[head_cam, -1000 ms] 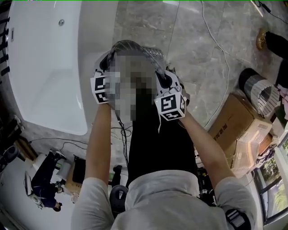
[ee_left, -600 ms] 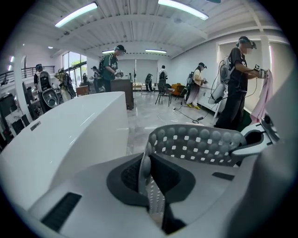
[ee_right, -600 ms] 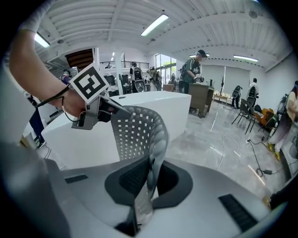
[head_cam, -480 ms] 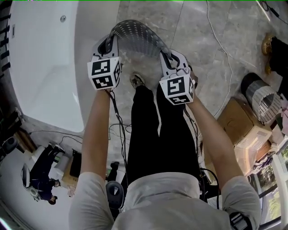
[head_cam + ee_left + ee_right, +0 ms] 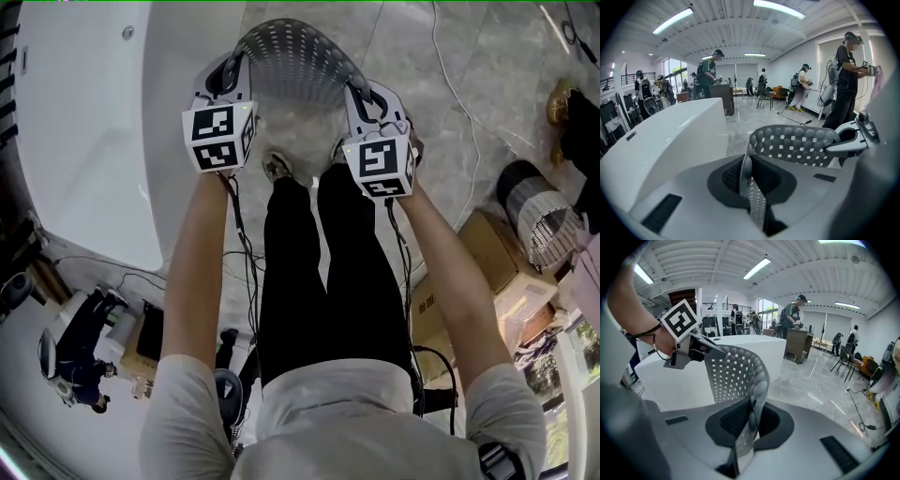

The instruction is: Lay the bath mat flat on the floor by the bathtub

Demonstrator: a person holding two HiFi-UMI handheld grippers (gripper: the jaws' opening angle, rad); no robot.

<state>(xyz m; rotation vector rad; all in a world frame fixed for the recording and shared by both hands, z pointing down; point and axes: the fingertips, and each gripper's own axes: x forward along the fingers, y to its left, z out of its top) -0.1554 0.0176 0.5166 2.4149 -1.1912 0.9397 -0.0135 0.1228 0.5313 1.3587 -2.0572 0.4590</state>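
Arching midair, the bath mat [image 5: 291,56] hangs outside the bathtub [image 5: 176,141].

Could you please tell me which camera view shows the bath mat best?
The head view: the bath mat arches whole between the left gripper and right gripper. Each gripper view shows only its own pinched edge and part of the arch.

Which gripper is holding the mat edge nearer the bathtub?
The left gripper, shut on the bath mat's edge right beside the white bathtub; the right gripper holds the opposite edge over the open marble floor.
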